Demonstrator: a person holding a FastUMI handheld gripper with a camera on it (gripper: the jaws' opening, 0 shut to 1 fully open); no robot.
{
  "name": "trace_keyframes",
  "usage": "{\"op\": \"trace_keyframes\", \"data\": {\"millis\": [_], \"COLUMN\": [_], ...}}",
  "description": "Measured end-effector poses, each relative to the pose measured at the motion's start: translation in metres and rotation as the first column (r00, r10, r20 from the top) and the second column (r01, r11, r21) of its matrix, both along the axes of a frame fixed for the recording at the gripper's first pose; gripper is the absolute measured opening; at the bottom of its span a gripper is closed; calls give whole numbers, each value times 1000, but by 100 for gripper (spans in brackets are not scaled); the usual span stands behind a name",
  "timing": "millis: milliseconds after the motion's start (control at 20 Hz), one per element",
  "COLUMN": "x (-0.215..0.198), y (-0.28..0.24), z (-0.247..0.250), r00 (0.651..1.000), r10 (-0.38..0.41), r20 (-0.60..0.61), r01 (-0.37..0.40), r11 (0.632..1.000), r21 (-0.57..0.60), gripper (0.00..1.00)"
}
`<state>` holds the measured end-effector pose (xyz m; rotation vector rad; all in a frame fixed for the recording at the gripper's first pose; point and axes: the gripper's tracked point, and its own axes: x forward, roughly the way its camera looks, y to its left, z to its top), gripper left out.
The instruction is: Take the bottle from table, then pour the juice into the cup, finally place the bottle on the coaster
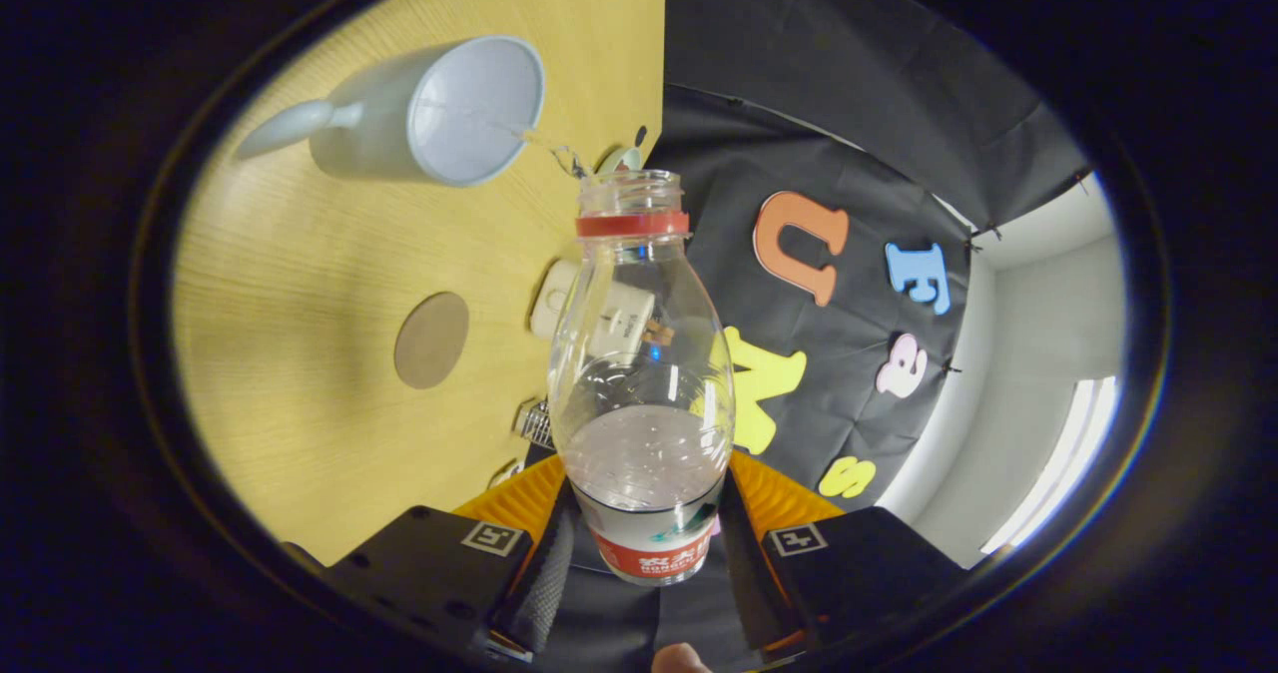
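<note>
The gripper is clamped on the bottle, both fingers pressing its labelled lower body, and the open neck with its red ring points away from the fingers. Beyond the bottle, on the wooden table, the round brown coaster lies off to one side. Farther past the bottle's mouth stands the pale cup, with a thin stream of liquid running from mouth to rim.

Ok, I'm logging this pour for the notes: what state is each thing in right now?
Bottle: uncapped, tipped toward the cup, some liquid left inside.
Cup: on the table, catching a thin stream.
Coaster: bare.
Hand-held gripper: shut on the bottle.
</note>
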<state>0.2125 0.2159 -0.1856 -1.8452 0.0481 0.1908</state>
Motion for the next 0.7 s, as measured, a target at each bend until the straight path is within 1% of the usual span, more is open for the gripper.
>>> {"op": "trace_keyframes", "data": {"millis": [500,700], "x": [2,4], "y": [9,10], "z": [15,13], "r00": [1000,1000], "r10": [24,27], "r20": [16,8], "r01": [-23,-27], "r11": [999,997], "r21": [-48,-68], "gripper": [75,75]}}
